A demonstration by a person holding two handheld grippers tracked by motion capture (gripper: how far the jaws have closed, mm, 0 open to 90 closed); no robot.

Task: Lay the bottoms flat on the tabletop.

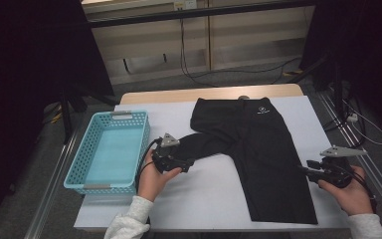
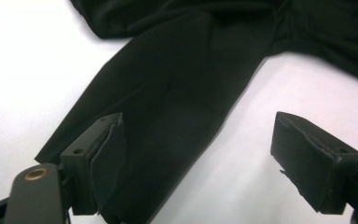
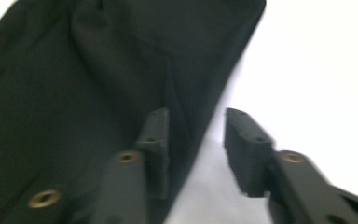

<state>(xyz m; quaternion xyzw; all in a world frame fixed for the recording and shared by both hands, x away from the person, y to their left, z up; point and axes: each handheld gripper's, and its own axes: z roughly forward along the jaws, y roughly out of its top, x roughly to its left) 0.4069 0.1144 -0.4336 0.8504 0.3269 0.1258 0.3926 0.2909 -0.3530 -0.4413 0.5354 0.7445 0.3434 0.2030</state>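
Black trousers [image 1: 258, 144] lie flat on the white table cover [image 1: 209, 194], waist at the far side, one leg bent off to the left. My left gripper [image 1: 186, 162] sits at the end of that bent leg. In the left gripper view the leg [image 2: 177, 93] runs up between the jaws of the left gripper [image 2: 198, 123], which stand wide apart without pressing the cloth. My right gripper [image 1: 303, 169] is at the outer edge of the straight leg. In the right gripper view the right gripper [image 3: 196, 114] is open, with the cloth's edge [image 3: 74, 93] under the left jaw.
A light blue plastic basket [image 1: 74, 172] stands on the table's left side, close to the left hand. Bare white cover lies in front of the trousers and to their right. Cables run over the floor behind the table.
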